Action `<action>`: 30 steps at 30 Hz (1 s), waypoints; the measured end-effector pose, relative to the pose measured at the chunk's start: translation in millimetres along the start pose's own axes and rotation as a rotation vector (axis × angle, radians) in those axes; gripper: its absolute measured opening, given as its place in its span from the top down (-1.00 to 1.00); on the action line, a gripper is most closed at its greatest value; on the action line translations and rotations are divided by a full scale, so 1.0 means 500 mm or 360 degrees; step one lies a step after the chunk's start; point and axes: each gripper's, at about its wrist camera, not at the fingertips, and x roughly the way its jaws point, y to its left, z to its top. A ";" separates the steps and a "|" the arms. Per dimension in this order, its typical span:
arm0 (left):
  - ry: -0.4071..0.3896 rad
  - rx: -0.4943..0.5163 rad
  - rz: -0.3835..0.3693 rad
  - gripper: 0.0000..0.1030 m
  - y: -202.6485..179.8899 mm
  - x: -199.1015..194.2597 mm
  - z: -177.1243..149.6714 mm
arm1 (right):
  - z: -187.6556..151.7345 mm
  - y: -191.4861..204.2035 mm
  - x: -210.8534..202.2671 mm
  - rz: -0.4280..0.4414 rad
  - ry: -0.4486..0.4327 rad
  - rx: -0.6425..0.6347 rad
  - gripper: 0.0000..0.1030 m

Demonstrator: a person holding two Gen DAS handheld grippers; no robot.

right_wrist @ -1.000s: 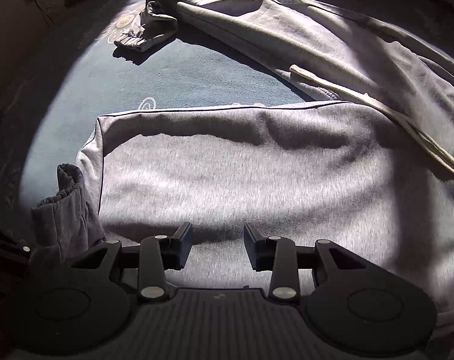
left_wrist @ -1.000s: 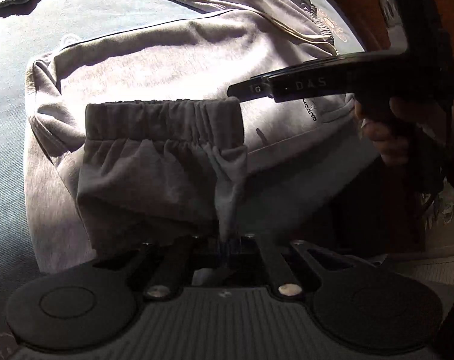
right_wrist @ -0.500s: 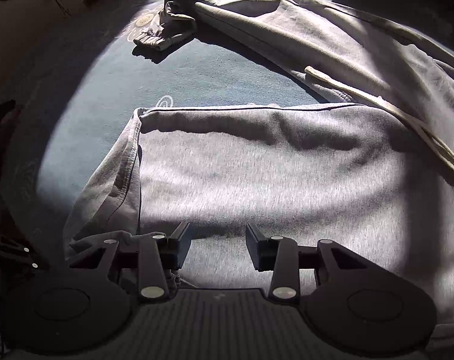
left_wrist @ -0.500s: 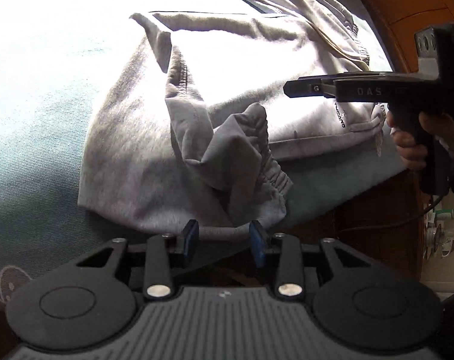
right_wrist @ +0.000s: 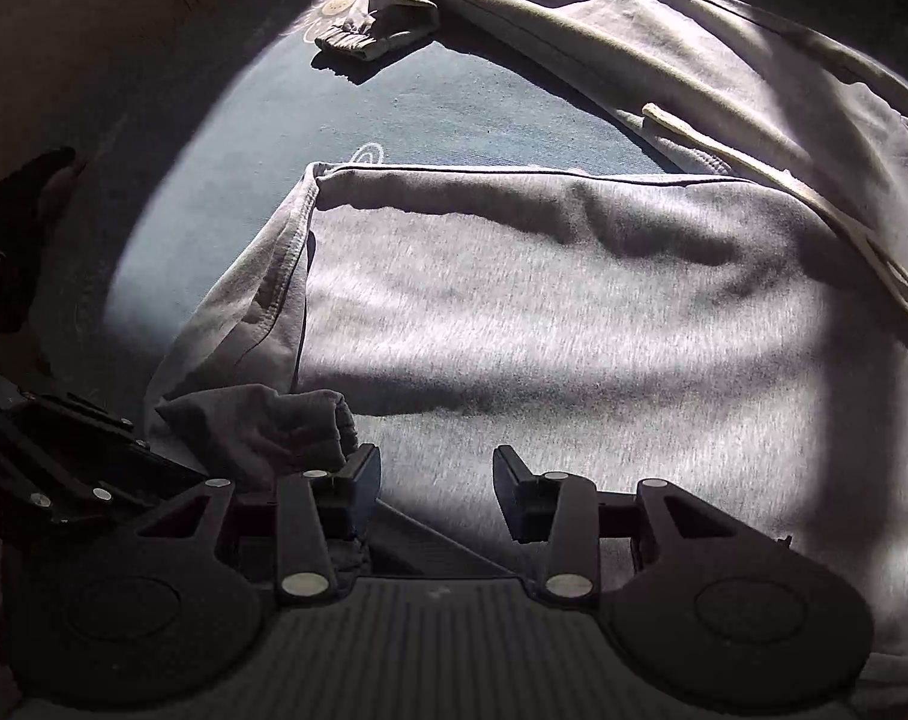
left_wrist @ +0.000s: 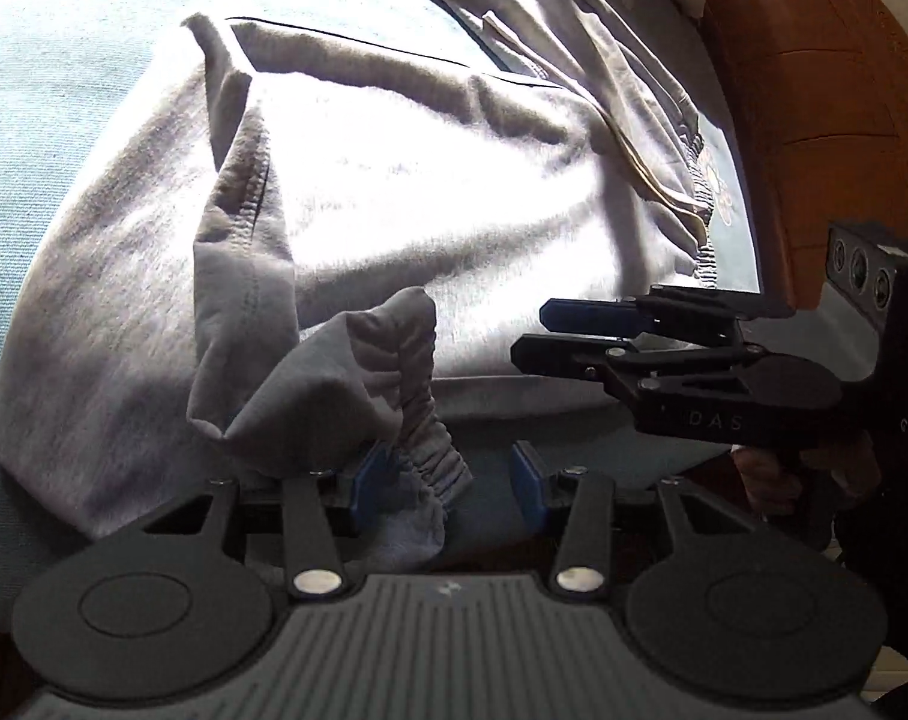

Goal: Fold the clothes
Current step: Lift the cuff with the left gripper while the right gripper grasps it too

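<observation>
We count two garments, a grey sweatshirt [right_wrist: 544, 324] and a beige one [right_wrist: 664, 42], and two grippers, left [left_wrist: 447, 477] and right [right_wrist: 435, 477].

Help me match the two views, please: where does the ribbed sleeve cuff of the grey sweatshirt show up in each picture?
Left wrist view: the ribbed sleeve cuff sits at bottom centre, draped over the left gripper's left finger.
Right wrist view: the cuff lies bottom left, beside the right gripper's left finger.
Shared landmark: the stitched shoulder seam running up from the cuff on the grey sweatshirt.
</observation>
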 end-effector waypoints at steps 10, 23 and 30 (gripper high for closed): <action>-0.0085 -0.0080 0.0259 0.13 0.075 -0.028 0.055 | -0.053 -0.029 0.039 0.0219 0.0136 0.0120 0.11; 0.0037 -0.0300 0.0100 -0.08 0.075 -0.046 0.032 | -0.062 -0.029 0.046 0.0463 -0.0025 0.0373 0.76; 0.0077 -0.0524 0.0051 -0.20 0.072 -0.052 0.017 | -0.033 0.065 -0.013 0.0511 -0.0054 -0.0023 0.76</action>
